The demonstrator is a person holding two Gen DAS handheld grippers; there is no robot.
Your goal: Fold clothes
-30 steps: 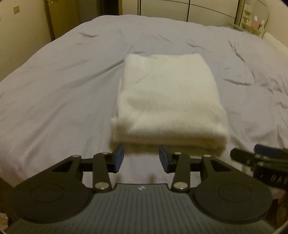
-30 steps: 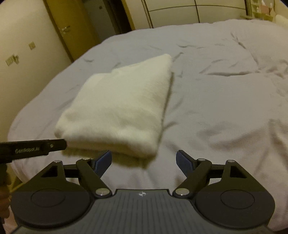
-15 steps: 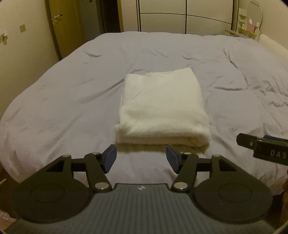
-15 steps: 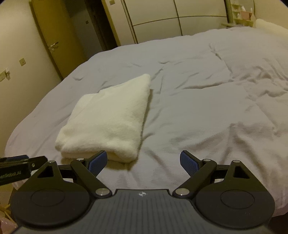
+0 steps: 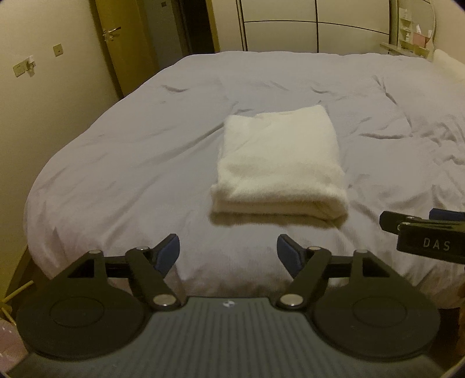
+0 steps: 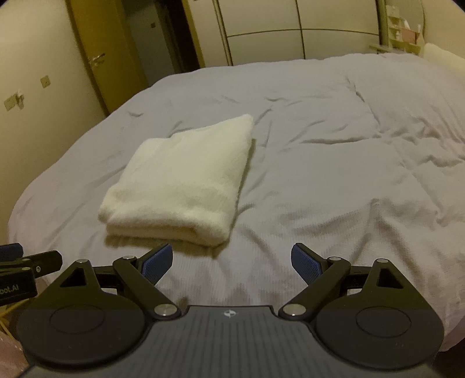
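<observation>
A wide bed (image 5: 145, 162) fills most of both views, spread with a pale grey-lilac cover (image 6: 334, 174) that is creased in shallow wrinkles, more so toward the right side. Behind its far edge stands a run of cream wardrobe panels (image 5: 314, 26), and to the left an ochre door (image 5: 116, 43) with a metal handle, next to a dark doorway. On the cover, toward the near edge of the bed and a little left of its middle, lies the cream folded garment (image 5: 279, 171), a thick, fluffy rectangle of several layers with its rounded fold edge facing the cameras; it rests flat and nothing touches it. The left gripper (image 5: 228, 251) hangs just short of that near fold edge, angled down at the bed, its jaws opening with only bare cover between the blue pads (image 5: 168, 253). The right gripper (image 6: 232, 261) hangs beside it, to the right of the garment's near corner, its jaws spread wide and holding nothing. In the right wrist view the tip of the left gripper shows at the left edge, apart from the garment.
</observation>
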